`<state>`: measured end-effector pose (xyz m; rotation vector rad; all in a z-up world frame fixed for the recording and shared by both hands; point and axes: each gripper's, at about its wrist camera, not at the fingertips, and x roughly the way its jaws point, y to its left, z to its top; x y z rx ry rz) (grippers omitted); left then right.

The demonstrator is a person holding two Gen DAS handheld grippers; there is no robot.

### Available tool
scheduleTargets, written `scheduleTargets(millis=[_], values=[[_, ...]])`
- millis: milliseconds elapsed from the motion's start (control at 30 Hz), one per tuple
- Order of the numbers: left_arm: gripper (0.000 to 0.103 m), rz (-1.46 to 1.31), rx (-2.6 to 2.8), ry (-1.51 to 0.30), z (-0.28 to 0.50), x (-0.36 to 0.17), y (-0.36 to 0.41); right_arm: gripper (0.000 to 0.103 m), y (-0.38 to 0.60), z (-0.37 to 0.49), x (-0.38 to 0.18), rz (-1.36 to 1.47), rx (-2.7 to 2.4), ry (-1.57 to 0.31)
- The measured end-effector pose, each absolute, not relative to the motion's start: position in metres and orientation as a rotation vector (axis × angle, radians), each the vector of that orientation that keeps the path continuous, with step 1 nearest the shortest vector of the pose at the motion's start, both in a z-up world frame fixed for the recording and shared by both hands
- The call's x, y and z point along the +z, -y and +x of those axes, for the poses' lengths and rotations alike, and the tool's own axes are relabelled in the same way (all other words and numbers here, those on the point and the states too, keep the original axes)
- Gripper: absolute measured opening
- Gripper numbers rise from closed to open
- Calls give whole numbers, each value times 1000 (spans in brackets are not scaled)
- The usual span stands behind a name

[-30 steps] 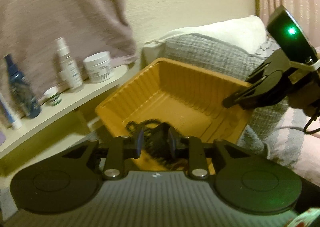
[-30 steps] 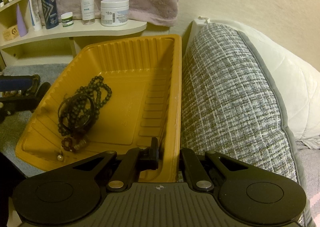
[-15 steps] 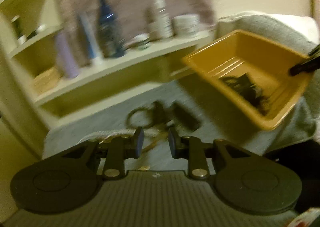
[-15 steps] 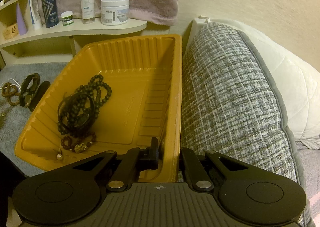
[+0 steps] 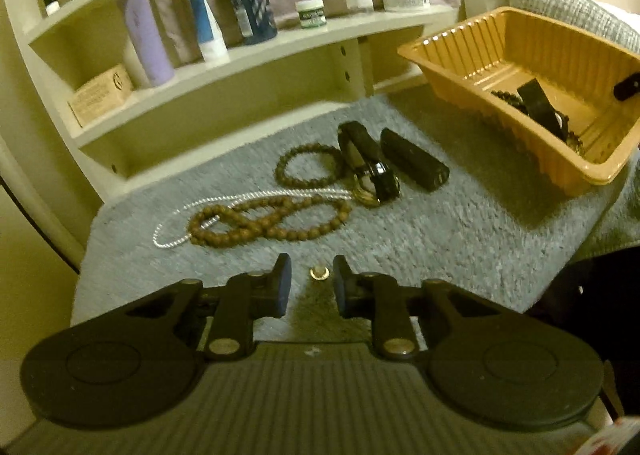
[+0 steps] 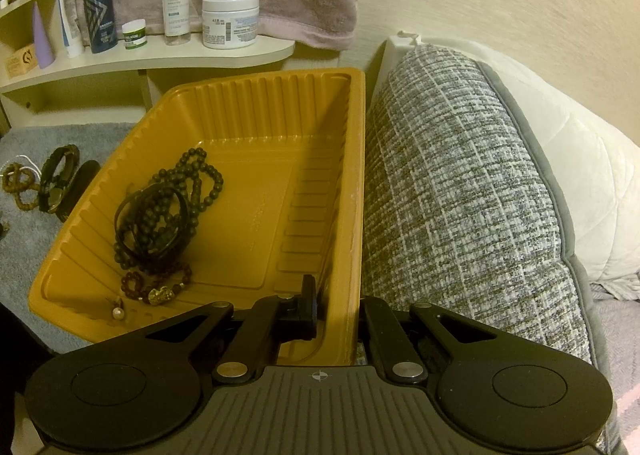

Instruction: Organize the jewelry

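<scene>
The left hand-held gripper (image 5: pixel 308 287) hangs low over the grey fluffy mat (image 5: pixel 440 239) with nothing in its grasp; its jaws have just been closing and stand a little apart, a small round gold stud (image 5: pixel 319 273) lying on the mat between the fingertips. It is tiny and sits in pile, so the pads may shut above it, or nudge it deeper into the fibres where it would be hard to find.

Ahead of this hand-held gripper lie a long brown wooden bead necklace (image 5: pixel 272 221), a thin silver chain (image 5: pixel 208 207) crossing it, a brown bead bracelet (image 5: pixel 308 167), a black watch (image 5: pixel 370 167) and a black cylindrical case (image 5: pixel 414 165). Chain and beads overlap, so lifting one could drag the other.

The right hand-held gripper (image 6: pixel 340 309) is clenched on the near wall of the ribbed orange plastic tray (image 6: pixel 256 103), which already holds dark beaded strands (image 6: pixel 168 211). Seen from the left, the tray is propped tilted; if that pinch slips on the thin wall, I judge the tray could tip and spill.
</scene>
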<state>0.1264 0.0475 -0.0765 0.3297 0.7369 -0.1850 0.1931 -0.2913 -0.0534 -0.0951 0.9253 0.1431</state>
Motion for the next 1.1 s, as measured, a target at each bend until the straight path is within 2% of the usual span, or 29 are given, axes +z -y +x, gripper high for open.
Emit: scheduleTargets(millis=[333,1100], values=[[11,316,-178,-741,134,-85,-46,4,292,193,-54,-97,143,-926],[7,303,-196,-732,136,-70,-39,4,292,193,-54,-95,143,-926]])
